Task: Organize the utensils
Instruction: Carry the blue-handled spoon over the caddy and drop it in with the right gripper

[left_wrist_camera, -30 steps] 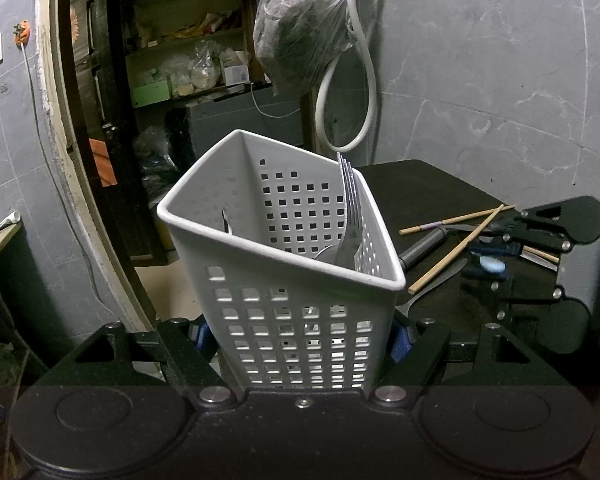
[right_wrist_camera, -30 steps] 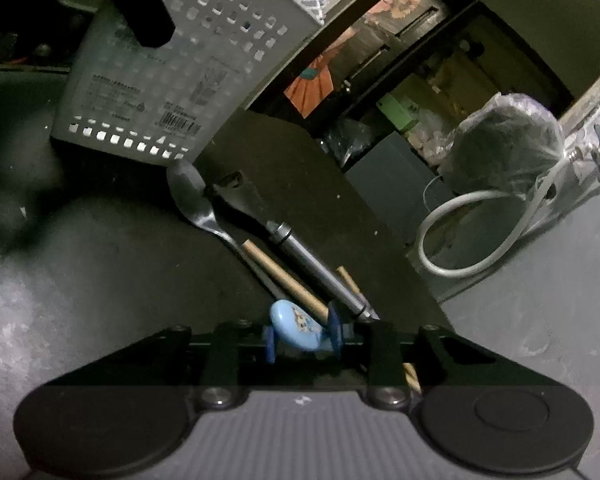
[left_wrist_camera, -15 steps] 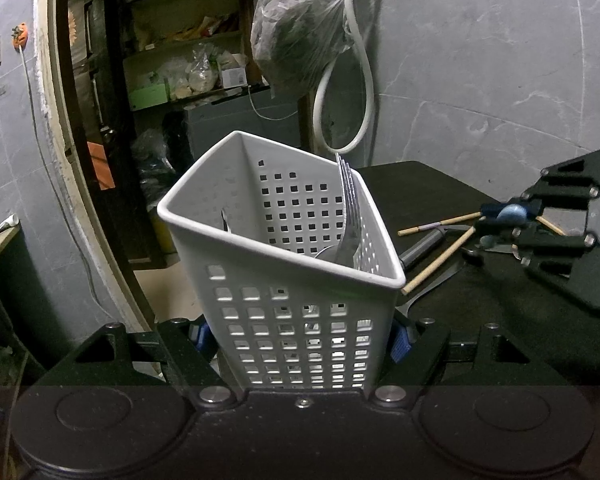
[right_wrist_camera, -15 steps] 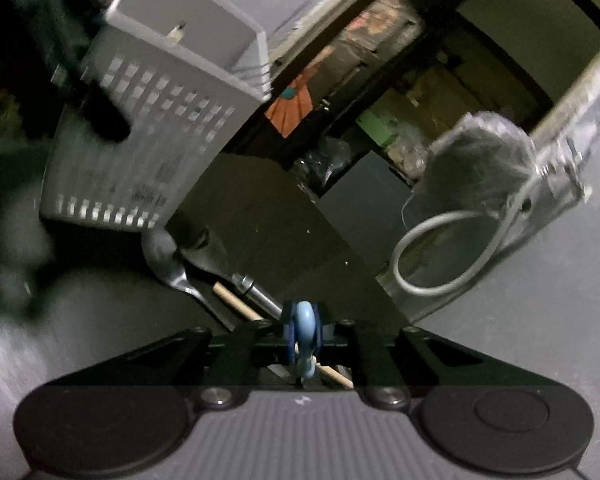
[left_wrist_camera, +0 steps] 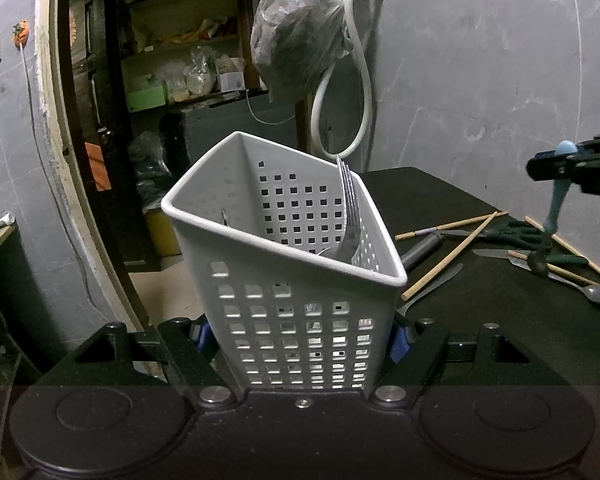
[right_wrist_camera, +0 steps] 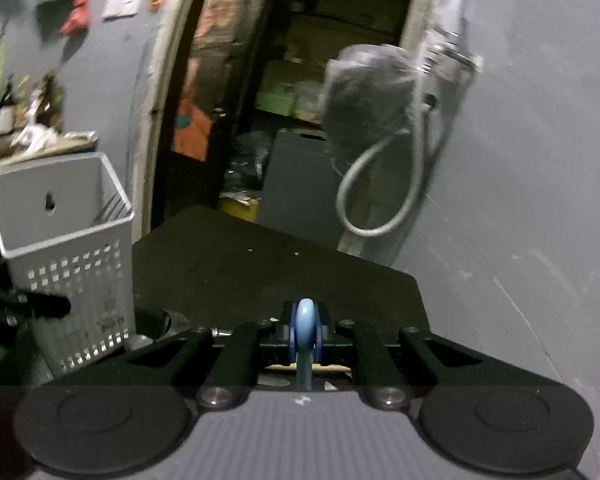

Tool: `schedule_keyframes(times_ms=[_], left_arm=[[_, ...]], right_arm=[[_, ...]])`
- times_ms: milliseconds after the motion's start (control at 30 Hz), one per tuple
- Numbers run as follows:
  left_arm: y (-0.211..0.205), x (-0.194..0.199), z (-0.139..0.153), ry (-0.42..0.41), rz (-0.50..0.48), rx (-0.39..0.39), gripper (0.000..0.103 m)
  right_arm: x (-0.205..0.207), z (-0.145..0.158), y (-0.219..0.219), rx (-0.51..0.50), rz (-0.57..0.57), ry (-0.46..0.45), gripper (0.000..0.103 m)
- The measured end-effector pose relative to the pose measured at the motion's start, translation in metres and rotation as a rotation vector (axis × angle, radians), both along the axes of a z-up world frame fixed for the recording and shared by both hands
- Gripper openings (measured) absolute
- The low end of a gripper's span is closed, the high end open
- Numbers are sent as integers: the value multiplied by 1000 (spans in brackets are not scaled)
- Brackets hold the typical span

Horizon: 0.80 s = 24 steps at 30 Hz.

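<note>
The left claw point(left_wrist_camera: 300, 340) pinches the white basket point(left_wrist_camera: 296, 264) by its lower sides, blue pads pressed against both walls, and holds it tilted with the open mouth facing the right side. The right claw point(right_wrist_camera: 304, 336) is pressed together on the round blue end of a small spoon point(right_wrist_camera: 303, 330); its jaws have just been closing, with that blue handle between them.

The step in hand looks like carrying the spoon to the basket and dropping it in. To do it well, I would keep the basket as it is, bring the spoon above the rim on the side away from the forks point(left_wrist_camera: 348, 216), bowl downward, and let go only once the bowl is below the rim. The spoon hangs from one small pinch point, so a quick swing could make it twist or slip.

The left view shows what the right cannot: the spoon point(left_wrist_camera: 556, 208) hanging from the right claw point(left_wrist_camera: 560, 160) to the right of the basket, its dark bowl near the chopsticks point(left_wrist_camera: 452, 252), knives and scissors still lying on the counter point(left_wrist_camera: 500, 320). The right view shows the basket's point(right_wrist_camera: 66, 256) plain back wall and a blurred doorway beyond it.
</note>
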<state>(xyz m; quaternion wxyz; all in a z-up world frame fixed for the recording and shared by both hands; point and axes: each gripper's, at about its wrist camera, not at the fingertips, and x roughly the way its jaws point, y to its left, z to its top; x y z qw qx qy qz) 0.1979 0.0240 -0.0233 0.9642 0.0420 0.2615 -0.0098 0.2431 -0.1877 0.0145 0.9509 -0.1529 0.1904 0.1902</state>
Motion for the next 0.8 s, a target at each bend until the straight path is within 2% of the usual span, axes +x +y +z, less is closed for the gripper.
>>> schedule_keyframes(times_ms=[400, 800], left_arm=[[4, -2, -4, -12, -14, -28, 77], [7, 0, -6, -17, -26, -43, 77]], right_arm=[[-11, 25, -1, 70, -32, 57, 10], [3, 81, 18, 139, -24, 80, 10]])
